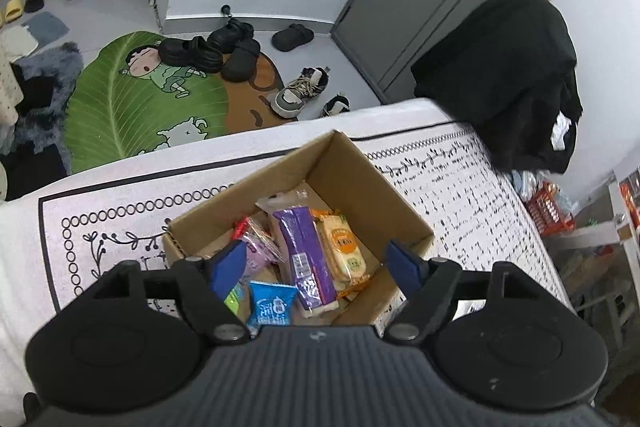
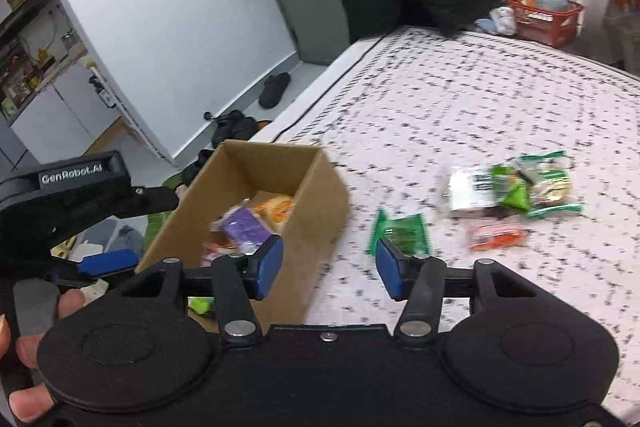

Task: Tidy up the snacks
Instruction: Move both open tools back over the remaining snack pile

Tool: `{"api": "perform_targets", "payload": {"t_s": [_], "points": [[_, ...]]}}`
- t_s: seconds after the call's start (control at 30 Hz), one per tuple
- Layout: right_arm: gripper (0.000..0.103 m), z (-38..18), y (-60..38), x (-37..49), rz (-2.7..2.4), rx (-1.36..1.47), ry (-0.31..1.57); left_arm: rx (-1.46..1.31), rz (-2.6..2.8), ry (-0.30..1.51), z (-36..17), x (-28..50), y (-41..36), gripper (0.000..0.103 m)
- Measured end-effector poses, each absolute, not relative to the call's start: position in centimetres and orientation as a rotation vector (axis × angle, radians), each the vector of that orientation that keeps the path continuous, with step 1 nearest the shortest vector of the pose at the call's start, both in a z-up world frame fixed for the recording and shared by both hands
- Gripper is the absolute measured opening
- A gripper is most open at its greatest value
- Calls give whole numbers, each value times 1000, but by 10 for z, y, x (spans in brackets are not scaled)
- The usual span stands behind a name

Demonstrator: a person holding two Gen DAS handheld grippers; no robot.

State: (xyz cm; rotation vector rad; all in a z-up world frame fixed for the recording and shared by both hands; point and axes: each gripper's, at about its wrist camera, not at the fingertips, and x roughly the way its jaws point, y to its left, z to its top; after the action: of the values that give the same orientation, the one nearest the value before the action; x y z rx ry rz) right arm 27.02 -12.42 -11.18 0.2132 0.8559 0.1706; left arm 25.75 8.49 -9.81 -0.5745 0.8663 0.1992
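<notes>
Left wrist view looks straight down into the open brown cardboard box [image 1: 304, 187], which sits on the white cloth with black printed pattern [image 1: 460, 187] covering the bed. Inside it lie a long purple-wrapped wafer pack [image 1: 306, 255], a pale cracker pack with an orange label [image 1: 344, 247] just beside it, a small blue sachet [image 1: 272, 307], and a pink-and-red wrapped sweet [image 1: 256, 243] toward the left wall. The left gripper [image 1: 316, 269] hangs over the box mouth with its blue pads spread wide and nothing between them, which suggests it has nothing to deliver at present.

In the right wrist view the right gripper [image 2: 330, 269] is also spread apart and empty, poised over the box's right wall and the cloth beside it. It seems aimed at the loose snacks outside the box: a dark green foil packet [image 2: 402, 233] nearest the fingers, an orange-red packet [image 2: 496, 237] farther out, and a cluster of green-and-white packets [image 2: 516, 187] beyond. That part of the frame is blurred, so their labels cannot be read. With several packets on the cloth, the sorting looks roughly half done.
</notes>
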Motion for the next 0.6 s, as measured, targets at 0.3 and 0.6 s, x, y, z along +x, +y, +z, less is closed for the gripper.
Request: {"api": "perform_targets", "payload": {"t_s": [0.3, 0.6], "points": [[62, -110, -173, 268, 132, 231, 842, -489, 140, 874, -98, 263, 54, 89], [75, -114, -222, 265, 47, 220, 812, -442, 70, 844, -92, 259, 24, 96]]}}
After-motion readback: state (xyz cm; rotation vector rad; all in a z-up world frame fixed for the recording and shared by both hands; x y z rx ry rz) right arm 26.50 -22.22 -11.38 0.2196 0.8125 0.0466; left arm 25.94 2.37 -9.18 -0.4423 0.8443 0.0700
